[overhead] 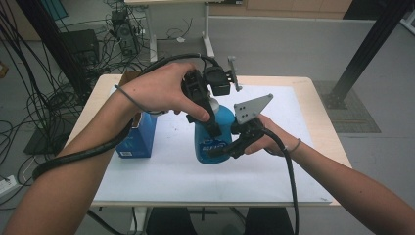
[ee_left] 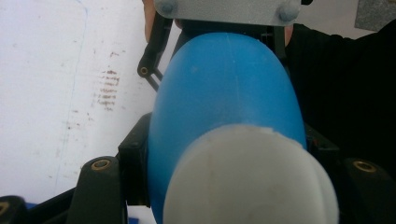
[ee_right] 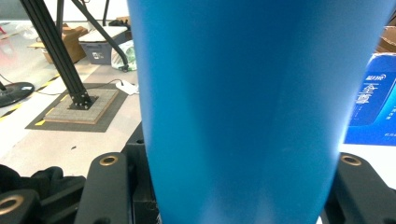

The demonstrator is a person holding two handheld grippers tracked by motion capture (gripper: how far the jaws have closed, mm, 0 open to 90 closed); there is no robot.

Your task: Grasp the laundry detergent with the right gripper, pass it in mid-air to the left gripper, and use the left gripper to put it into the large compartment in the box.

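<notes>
A blue bottle [overhead: 218, 142] with a white cap [overhead: 214, 104] stands upright on the white sheet [overhead: 161, 176] at the middle of the table. My left gripper [overhead: 213, 111] comes down from above and is shut on the bottle's top. In the left gripper view the white cap [ee_left: 252, 177] and the blue bottle [ee_left: 224, 93] sit between the jaws of my left gripper [ee_left: 233, 191]. My right gripper [overhead: 223, 147] reaches in from the right and is shut on the bottle's body. Up close in the right gripper view, the blue bottle [ee_right: 243, 107] stands between the black jaws of my right gripper [ee_right: 229, 191].
A blue carton [overhead: 139, 137] stands left of the bottle, with a brown cardboard box [overhead: 128, 77] behind it; the right gripper view also has the blue carton [ee_right: 373, 107]. Cables [overhead: 29, 98] cover the floor at the left. A black frame post [overhead: 367, 44] rises at the right.
</notes>
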